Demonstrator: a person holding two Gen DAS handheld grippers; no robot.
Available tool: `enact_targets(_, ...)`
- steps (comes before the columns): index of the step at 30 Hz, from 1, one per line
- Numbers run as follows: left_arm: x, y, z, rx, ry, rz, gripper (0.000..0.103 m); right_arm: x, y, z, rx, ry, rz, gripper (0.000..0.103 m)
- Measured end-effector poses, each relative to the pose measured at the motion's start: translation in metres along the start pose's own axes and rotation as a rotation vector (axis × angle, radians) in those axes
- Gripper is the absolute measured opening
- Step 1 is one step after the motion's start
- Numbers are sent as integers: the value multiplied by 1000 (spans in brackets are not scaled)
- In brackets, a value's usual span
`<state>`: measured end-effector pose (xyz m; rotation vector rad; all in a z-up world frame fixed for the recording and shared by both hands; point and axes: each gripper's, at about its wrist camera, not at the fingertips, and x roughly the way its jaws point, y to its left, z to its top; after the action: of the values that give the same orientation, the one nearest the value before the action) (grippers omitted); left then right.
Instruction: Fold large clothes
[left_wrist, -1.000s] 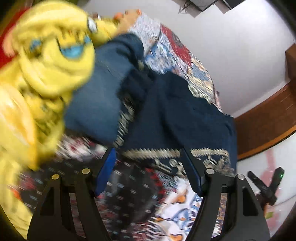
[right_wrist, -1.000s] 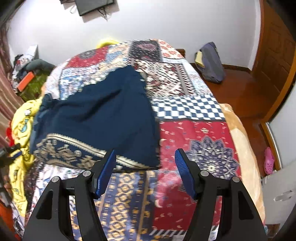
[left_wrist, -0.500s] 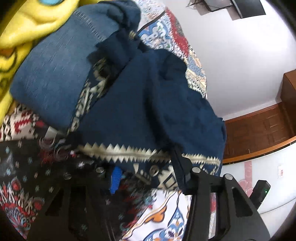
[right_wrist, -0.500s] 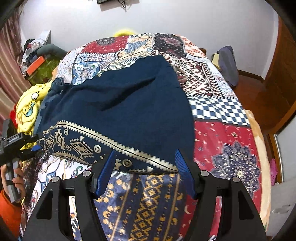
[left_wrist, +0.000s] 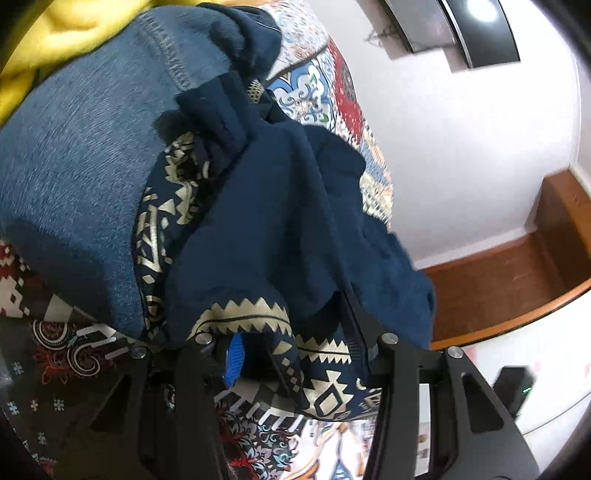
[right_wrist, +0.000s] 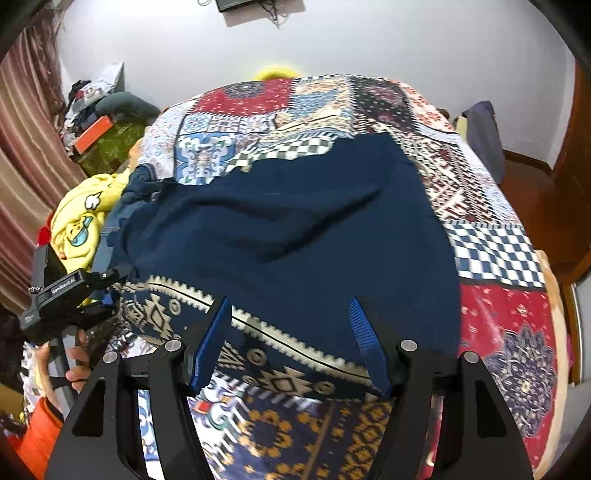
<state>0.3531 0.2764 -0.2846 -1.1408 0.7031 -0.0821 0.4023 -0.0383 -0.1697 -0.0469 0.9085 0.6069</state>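
A large navy garment (right_wrist: 295, 229) with a cream-patterned hem lies spread on the patchwork quilt (right_wrist: 498, 321). My right gripper (right_wrist: 291, 332) is open just over the hem near its right corner, one finger on each side of a stretch of the border. At the hem's left corner is my left gripper (right_wrist: 107, 291), held by a hand (right_wrist: 77, 369). In the left wrist view the navy garment (left_wrist: 266, 221) drapes over the fingertips of the left gripper (left_wrist: 288, 325). Its jaws stand half closed with the hem between them, and one blue pad (left_wrist: 234, 354) shows bare.
Blue denim clothing (left_wrist: 74, 166) lies bunched against the navy garment's left side, with a yellow printed garment (right_wrist: 77, 221) beyond it. Clutter (right_wrist: 92, 129) sits past the bed's left edge. A dark bag (right_wrist: 484, 136) rests on the wooden floor at the right.
The left gripper dropped from beside the yellow garment onto the hem's corner and its jaws narrowed around it. The right gripper slid left, from the garment's right edge to over the hem.
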Motion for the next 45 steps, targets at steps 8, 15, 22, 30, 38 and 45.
enact_targets(8,-24,11,3,-27,-18,-23,47,13,12,-1,-31,17,6,62)
enact_targets(15,1,9,13,-33,-8,4,64,21,12,-5,-18,31,15,62)
enact_targets(22,19,-28,21,65,-50,168,51,20,14,-4,-11,34,17,62)
enact_targets(30,-6,-69,10,298,-172,324,11,12,25,5,-4,14,37,62)
enact_targets(38,-52,-144,-8,608,-338,382,11,31,62,25,-21,5,98,64)
enact_targets(45,-27,-177,-29,787,-309,419,11,79,69,9,-10,109,132,68)
